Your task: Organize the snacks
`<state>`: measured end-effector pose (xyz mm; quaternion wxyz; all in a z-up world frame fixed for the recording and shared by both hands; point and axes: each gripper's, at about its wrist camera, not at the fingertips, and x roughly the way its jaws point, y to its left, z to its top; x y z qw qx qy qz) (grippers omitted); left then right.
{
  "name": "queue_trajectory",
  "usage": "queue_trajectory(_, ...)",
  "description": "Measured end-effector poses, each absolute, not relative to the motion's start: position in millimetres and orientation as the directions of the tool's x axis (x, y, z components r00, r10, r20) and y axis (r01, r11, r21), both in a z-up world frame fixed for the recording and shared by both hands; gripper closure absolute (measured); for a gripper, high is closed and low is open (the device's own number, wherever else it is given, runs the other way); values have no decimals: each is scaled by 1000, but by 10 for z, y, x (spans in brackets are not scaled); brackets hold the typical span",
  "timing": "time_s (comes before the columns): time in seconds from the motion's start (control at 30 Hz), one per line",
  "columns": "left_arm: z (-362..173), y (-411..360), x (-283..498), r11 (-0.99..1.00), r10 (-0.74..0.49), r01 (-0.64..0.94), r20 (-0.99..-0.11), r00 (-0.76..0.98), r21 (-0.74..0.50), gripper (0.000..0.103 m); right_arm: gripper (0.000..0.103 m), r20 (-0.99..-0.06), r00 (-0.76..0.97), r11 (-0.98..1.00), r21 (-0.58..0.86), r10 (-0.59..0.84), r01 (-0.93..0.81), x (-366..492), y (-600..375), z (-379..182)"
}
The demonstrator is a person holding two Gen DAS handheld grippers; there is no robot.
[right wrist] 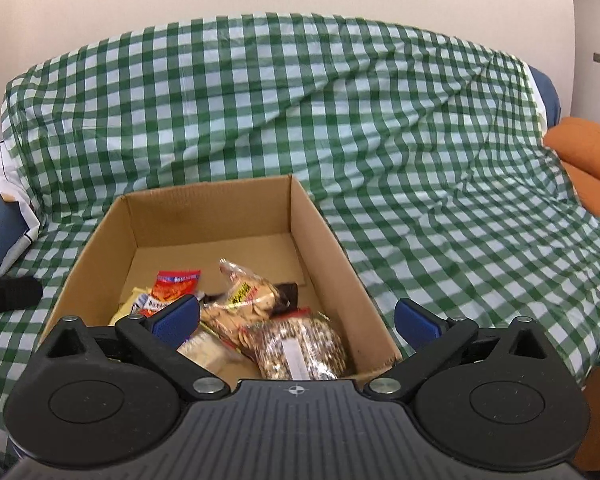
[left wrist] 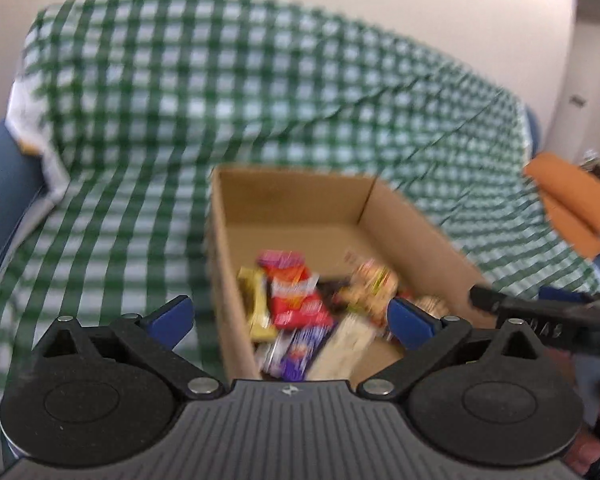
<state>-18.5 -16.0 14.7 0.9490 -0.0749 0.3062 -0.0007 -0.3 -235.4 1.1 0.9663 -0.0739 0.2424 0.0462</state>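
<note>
The left claw (left wrist: 290,320) hangs with its blue pads spread wide and nothing between them, poised over the near-left corner of the cardboard box (left wrist: 416,224); its left pad sits outside the box's left wall, its right pad over the snacks. The right claw (right wrist: 298,320) is likewise spread wide and empty, held level above the box's near edge, left pad over the contents and right pad just outside the box's right wall. Inside the box, toward its near end, lie the snacks: a red packet (left wrist: 300,304), a yellow bar (left wrist: 256,304) at its left, a purple wrapper (left wrist: 300,354) nearer the box's front wall, a clear bag of crackers (right wrist: 248,300) and a bag of mixed nuts (right wrist: 296,348) nearer the front. The far half of the box floor is bare cardboard. The box rests on a green checked cloth (right wrist: 420,152) draped over a sofa, with an orange cushion (right wrist: 584,148) beyond the box's right side. The left view is motion-blurred, so labels are unreadable; the box's front wall is hidden behind both claw bodies.
</note>
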Motion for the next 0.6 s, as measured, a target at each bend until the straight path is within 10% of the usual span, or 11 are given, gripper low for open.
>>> queue_trajectory(0.6,-103,-123,17,979,-44,-109,-703,710,-171,0,1,-561,827,972,-167,45,-166,198,-2171,-138)
